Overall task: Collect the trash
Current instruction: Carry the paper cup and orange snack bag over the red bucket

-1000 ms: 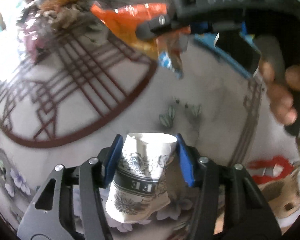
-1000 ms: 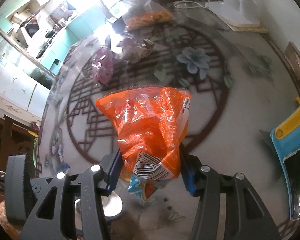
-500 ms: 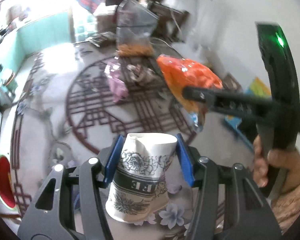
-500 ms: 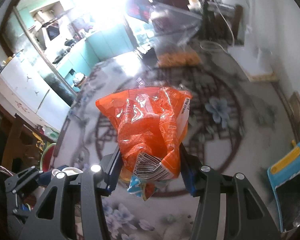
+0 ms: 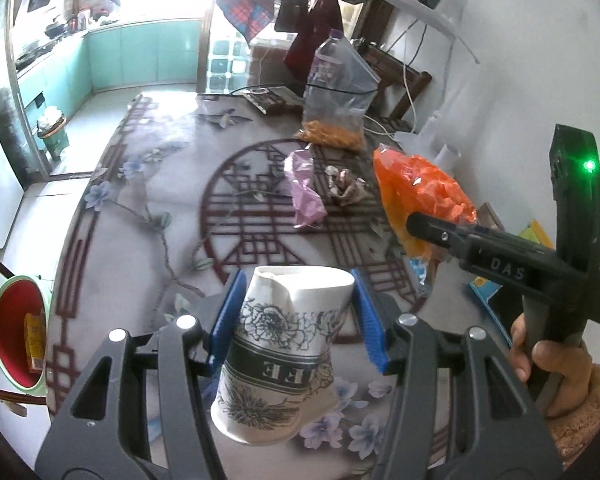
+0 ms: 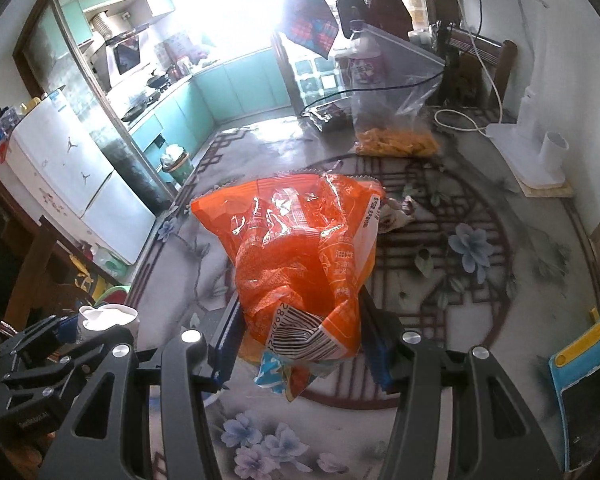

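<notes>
My left gripper (image 5: 298, 316) is shut on a crumpled white paper cup (image 5: 284, 344) with a black flower print, held above the table. My right gripper (image 6: 300, 340) is shut on an orange snack bag (image 6: 300, 256) with a barcode; it also shows in the left wrist view (image 5: 420, 196), to the right of the cup. On the table lie a pink plastic bag (image 5: 304, 192) and a crumpled wrapper (image 5: 346, 186). A green bin with a red inside (image 5: 18, 332) stands at the left, below the table's edge. The left gripper and cup (image 6: 104, 316) show at the left of the right wrist view.
The round table (image 5: 148, 248) has a dark red lattice pattern. A clear bag of orange snacks (image 5: 336, 92) stands at the far side. A white stand (image 6: 536, 156) and cables sit by the wall. A blue tablet case (image 6: 588, 392) lies at the right.
Both grippers have risen and tilted up from the table, each still holding its item. The view now takes in the whole table and the kitchen behind.
</notes>
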Demonstrator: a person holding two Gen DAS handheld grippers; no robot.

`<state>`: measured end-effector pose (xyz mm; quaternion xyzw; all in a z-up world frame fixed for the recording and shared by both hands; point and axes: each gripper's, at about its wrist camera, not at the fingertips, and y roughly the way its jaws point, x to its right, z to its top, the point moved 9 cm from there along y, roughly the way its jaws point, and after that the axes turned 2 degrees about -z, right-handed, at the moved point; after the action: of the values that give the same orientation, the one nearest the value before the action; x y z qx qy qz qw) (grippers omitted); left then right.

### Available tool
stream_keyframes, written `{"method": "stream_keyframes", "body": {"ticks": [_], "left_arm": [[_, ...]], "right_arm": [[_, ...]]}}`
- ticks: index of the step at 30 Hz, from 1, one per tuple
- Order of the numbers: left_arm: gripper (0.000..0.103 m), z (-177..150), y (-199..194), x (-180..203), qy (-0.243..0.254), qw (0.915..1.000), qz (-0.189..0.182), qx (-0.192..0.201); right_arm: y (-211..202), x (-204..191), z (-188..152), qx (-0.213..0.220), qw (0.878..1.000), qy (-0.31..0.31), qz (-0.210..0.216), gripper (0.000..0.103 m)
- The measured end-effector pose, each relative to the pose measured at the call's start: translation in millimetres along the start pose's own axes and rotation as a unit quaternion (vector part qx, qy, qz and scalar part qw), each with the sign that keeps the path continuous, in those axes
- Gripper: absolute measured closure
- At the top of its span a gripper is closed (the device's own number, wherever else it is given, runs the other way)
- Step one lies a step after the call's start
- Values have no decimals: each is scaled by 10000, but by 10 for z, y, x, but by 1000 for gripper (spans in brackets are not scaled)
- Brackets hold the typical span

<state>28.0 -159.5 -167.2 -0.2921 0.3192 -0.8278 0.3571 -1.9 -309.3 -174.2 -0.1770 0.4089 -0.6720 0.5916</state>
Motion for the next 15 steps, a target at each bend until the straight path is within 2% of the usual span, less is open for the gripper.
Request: {"method": "stream_keyframes", "body": {"ticks": [10,15], "left_arm": [[51,73,-186,-465,17,9998,82,156],[51,86,-340,-829,41,9996,126,233]], "right_arm": [[110,-464,75,47,9999,-131,-69,52],[197,-854,106,84,9997,-210,-74,52]]}}
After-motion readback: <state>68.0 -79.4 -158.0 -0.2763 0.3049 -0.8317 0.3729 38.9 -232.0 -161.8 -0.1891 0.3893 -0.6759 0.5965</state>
